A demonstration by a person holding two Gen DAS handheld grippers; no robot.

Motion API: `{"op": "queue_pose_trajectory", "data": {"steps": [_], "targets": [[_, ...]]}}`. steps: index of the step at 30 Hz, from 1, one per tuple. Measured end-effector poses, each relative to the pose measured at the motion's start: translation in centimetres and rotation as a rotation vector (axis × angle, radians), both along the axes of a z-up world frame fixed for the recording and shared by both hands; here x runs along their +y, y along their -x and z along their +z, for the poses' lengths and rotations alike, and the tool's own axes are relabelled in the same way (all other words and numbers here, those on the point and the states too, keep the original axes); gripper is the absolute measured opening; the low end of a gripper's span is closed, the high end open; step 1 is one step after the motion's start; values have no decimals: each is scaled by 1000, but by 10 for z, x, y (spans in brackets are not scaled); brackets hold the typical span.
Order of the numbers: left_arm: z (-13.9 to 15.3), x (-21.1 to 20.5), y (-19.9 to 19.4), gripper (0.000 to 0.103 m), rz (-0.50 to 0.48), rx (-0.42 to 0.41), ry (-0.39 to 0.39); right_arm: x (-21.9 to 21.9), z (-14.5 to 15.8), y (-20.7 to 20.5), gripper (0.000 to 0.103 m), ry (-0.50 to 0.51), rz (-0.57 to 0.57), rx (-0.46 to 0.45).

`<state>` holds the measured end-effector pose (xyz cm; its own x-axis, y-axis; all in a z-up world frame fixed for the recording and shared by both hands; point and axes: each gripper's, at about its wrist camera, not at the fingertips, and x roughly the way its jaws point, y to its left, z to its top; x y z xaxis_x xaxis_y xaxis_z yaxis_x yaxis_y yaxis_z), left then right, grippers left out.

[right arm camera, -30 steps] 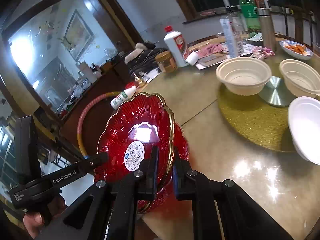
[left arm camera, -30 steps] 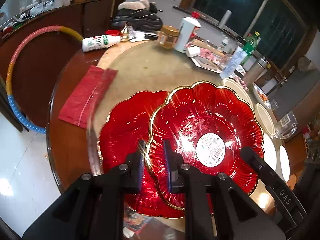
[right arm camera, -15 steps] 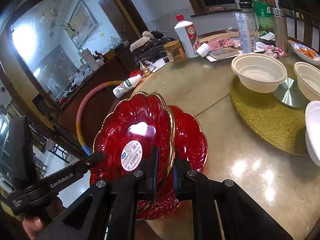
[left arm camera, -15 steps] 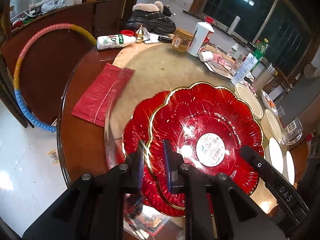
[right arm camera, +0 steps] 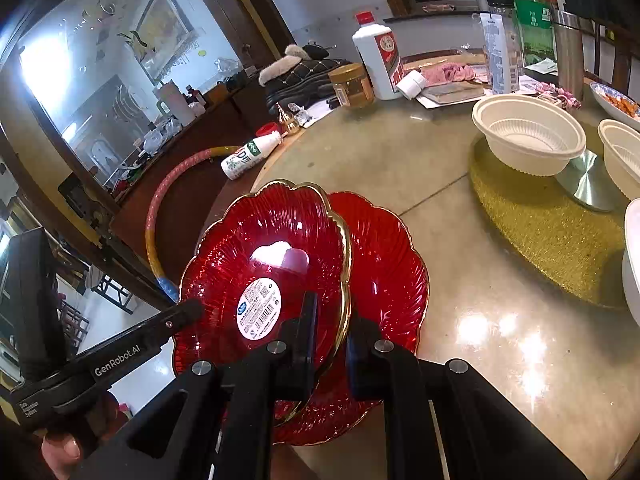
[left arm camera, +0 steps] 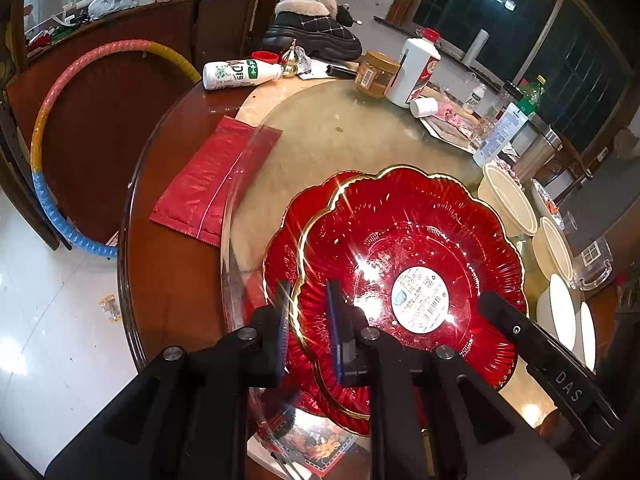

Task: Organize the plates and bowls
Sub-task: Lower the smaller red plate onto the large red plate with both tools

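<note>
Upper red plate [left arm camera: 412,240] was gripped at opposite rims by left gripper [left arm camera: 308,320] and right gripper [right arm camera: 330,328], jaws clamped, above lower red plate [right arm camera: 384,260] near table [right arm camera: 460,320] edge; stacking unfinished, 4 white bowls [right arm camera: 528,136] unsorted.

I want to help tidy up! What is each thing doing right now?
Top plate: held up by both grippers, above the other plate.
Lower plate: lying on the table.
Left gripper: shut on the top plate's rim.
Right gripper: shut on the top plate's rim.
Bowl: upright, empty.
Milk bottle: lying on its side.
</note>
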<state>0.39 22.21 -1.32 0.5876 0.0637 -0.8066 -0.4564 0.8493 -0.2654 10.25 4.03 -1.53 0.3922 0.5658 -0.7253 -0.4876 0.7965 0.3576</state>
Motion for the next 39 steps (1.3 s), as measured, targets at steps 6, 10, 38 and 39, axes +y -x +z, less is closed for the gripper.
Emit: {"op": "queue_pose_trajectory", "data": {"steps": [6,10,38,39], "targets": [[-4,0,-3,14,2,13,-13,3,-5,-3,11,12,4,8],[-8,-2,-7,14,-2,28,-20,3,-9,-6,11,21,-3,12],[-17,-18,-23,15,-1,71,-120,-2,-18,-13,17,45,-40,49],[-16,-17,-23,15,4,70,-114,-2,-17,-13,18,46,-41,49]]}}
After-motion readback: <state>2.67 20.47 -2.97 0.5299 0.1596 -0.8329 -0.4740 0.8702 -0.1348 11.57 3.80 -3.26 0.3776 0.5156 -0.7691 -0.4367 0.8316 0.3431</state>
